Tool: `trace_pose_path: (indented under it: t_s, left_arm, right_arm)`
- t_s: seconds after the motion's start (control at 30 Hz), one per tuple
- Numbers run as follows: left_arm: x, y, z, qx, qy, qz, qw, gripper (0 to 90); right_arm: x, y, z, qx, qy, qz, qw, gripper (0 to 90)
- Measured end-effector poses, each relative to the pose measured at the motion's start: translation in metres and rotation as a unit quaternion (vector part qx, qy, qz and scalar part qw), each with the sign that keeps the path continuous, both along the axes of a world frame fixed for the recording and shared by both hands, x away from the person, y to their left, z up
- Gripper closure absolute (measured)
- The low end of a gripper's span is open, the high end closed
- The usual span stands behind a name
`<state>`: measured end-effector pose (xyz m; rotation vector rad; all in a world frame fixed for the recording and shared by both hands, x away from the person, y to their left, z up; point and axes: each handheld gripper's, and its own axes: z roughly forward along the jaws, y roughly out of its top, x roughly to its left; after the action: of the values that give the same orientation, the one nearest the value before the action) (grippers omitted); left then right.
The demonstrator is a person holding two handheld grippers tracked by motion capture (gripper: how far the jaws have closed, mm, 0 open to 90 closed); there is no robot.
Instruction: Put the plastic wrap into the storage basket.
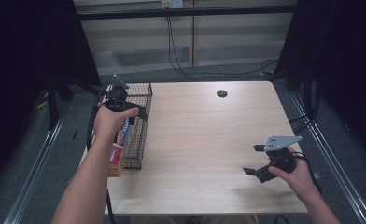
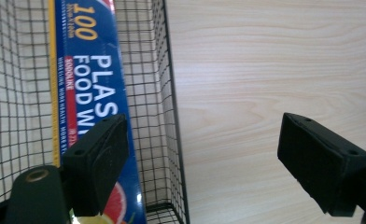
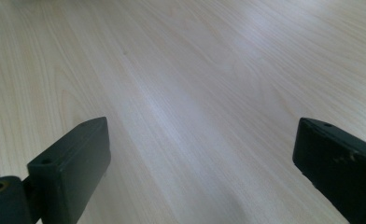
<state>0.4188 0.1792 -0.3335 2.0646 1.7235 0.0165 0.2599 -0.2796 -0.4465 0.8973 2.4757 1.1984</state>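
A long blue box of plastic food wrap [image 1: 118, 151] lies lengthwise in a black wire basket [image 1: 143, 128] at the table's left edge. Its near end sticks out past the basket. My left gripper [image 1: 138, 115] hovers above the basket's far half, pointing down. In the left gripper view the box [image 2: 95, 93] lies under the left jaw and the basket's wall [image 2: 172, 116] runs below the gap. The left gripper [image 2: 204, 154] is open and holds nothing. My right gripper [image 1: 252, 159] hangs over the table's near right part. It stands open over bare wood, as the right gripper view [image 3: 200, 163] shows.
The light wooden table [image 1: 204, 135] has a small dark round hole [image 1: 221, 93] near its far edge. Black cables [image 1: 181, 65] trail on the floor behind it. Dark curtains stand at both sides.
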Motion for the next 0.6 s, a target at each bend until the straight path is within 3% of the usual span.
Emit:
trace_pose_path:
  t_s: [0.4, 0.6]
  left_arm:
    - [-0.009, -0.027, 0.006, -0.018, -0.031, -0.056, 0.9978, 14.8]
    - [-0.013, -0.039, 0.003, -0.024, -0.035, -0.078, 0.9961, 14.0]
  right_arm:
    - [0.001, 0.001, -0.001, -0.001, 0.004, 0.003, 1.0, 3.8]
    - [0.001, 0.002, -0.001, -0.002, 0.004, 0.003, 1.0, 3.8]
